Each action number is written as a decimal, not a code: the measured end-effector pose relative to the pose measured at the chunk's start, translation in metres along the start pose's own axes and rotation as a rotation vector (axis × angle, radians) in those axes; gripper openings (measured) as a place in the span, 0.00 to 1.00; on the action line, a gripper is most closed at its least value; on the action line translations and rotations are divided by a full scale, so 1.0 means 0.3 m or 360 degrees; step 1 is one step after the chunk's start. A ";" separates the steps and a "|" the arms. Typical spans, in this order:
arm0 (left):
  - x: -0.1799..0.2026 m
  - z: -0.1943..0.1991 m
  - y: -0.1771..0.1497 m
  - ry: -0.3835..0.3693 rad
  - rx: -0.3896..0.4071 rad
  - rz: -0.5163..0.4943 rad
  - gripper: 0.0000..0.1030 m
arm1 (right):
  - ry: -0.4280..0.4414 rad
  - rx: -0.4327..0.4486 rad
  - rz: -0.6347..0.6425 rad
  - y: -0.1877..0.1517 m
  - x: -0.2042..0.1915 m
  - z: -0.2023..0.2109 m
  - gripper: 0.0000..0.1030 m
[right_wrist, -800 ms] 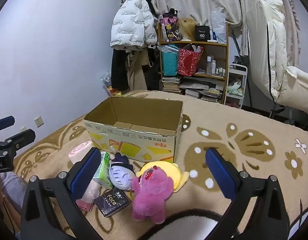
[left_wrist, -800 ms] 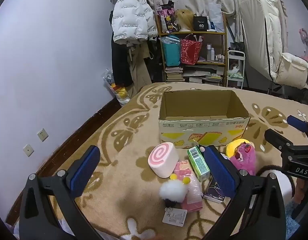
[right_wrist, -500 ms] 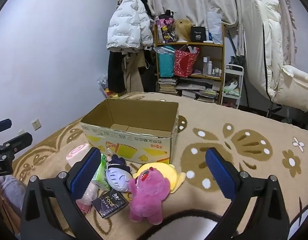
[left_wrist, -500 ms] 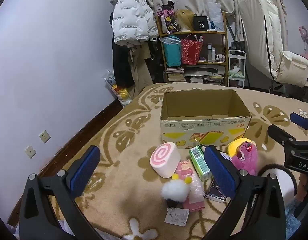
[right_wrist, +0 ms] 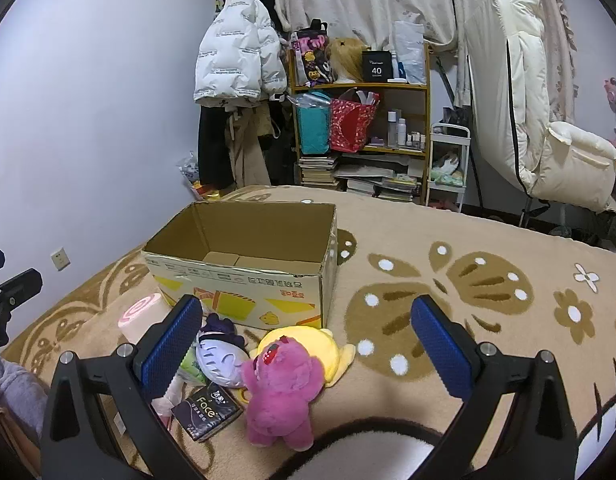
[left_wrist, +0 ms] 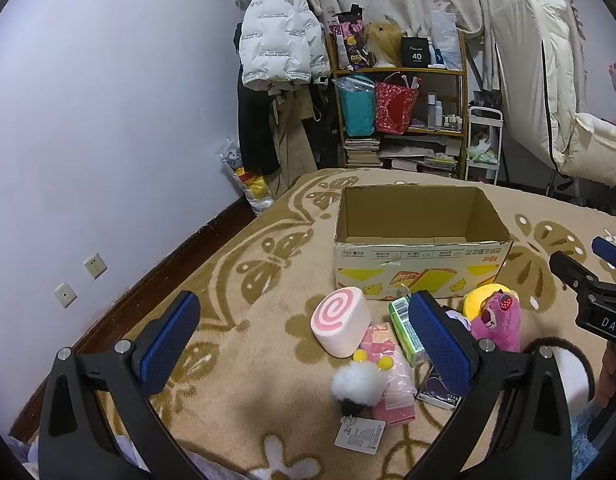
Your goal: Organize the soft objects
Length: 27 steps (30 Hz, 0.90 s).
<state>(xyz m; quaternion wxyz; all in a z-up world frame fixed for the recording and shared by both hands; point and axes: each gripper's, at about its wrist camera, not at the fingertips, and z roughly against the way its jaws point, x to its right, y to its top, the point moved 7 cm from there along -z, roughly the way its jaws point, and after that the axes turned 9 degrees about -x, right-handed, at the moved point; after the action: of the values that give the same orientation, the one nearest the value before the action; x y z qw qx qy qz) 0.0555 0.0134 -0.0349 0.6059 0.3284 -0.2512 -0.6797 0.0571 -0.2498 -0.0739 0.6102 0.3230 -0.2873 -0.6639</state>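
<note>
We see the soft toys lying in a heap on the patterned blanket (right_wrist: 468, 248), just in front of the open cardboard box (right_wrist: 244, 276). The pink plush bear (right_wrist: 282, 392) sits between the fingers of our right claw (right_wrist: 304, 352), closer to the left finger, with nothing touching it. A yellow plush (right_wrist: 308, 340) lies right behind the bear, touching it, and a purple-and-white plush (right_wrist: 222, 350) lies just left of the bear, beside the left finger. A dark tissue pack (right_wrist: 208, 412) rests below that plush, close to the left finger's base.

From the left wrist view, the pink swirl roll cushion (left_wrist: 342, 326) lies between the fingers of our left claw (left_wrist: 304, 344), toward the right finger. A white fluffy pompom toy (left_wrist: 360, 386) with two yellow balls sits nearer to us than the roll, resting on a pink packet (left_wrist: 388, 376). A green carton (left_wrist: 406, 330) lies just beside the right finger, partly hidden by it.

Both claws are spread wide and hold nothing. The box stands beyond both claws; we can see bare cardboard on its floor.

Farther off stand a cluttered shelf (right_wrist: 360, 120) and a white puffer jacket (right_wrist: 236, 56) hanging to its left.
</note>
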 end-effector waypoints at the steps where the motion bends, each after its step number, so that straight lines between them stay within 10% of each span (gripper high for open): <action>1: -0.003 0.000 0.000 0.0000 -0.0001 0.0002 1.00 | 0.0001 -0.0002 0.0001 -0.001 0.001 0.000 1.00; 27: -0.008 -0.013 -0.008 0.0012 -0.0022 0.0015 1.00 | 0.0001 -0.0010 -0.0004 -0.012 0.003 -0.010 1.00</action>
<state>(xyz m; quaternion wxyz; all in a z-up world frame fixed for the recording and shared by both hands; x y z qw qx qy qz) 0.0570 0.0163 -0.0388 0.6122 0.3256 -0.2457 -0.6773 0.0571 -0.2502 -0.0787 0.6103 0.3217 -0.2847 -0.6655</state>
